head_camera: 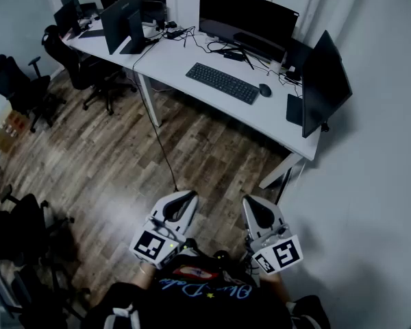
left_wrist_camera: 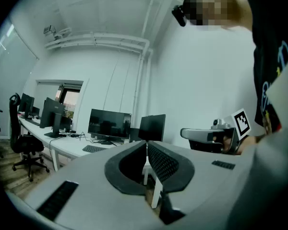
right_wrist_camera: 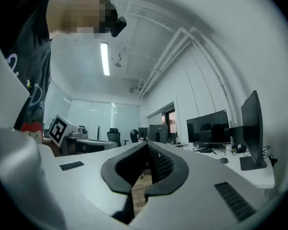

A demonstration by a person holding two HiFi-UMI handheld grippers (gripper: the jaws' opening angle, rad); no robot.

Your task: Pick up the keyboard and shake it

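Observation:
A black keyboard [head_camera: 222,82] lies flat on the white desk [head_camera: 192,57], in front of a wide black monitor [head_camera: 246,20], with a black mouse [head_camera: 264,90] at its right end. Both grippers are held close to the person's body, far from the desk. My left gripper [head_camera: 190,197] is shut with nothing between its jaws. My right gripper [head_camera: 248,202] is shut and empty too. In the left gripper view the keyboard [left_wrist_camera: 93,149] shows small and distant beyond the closed jaws [left_wrist_camera: 146,144]. The right gripper view shows its closed jaws [right_wrist_camera: 148,145] and the mouse [right_wrist_camera: 223,160].
A second dark monitor [head_camera: 324,84] stands at the desk's right end by the white wall. More desks with monitors [head_camera: 122,17] and black office chairs [head_camera: 75,60] fill the left. A black cable [head_camera: 164,149] runs down to the wooden floor [head_camera: 123,177].

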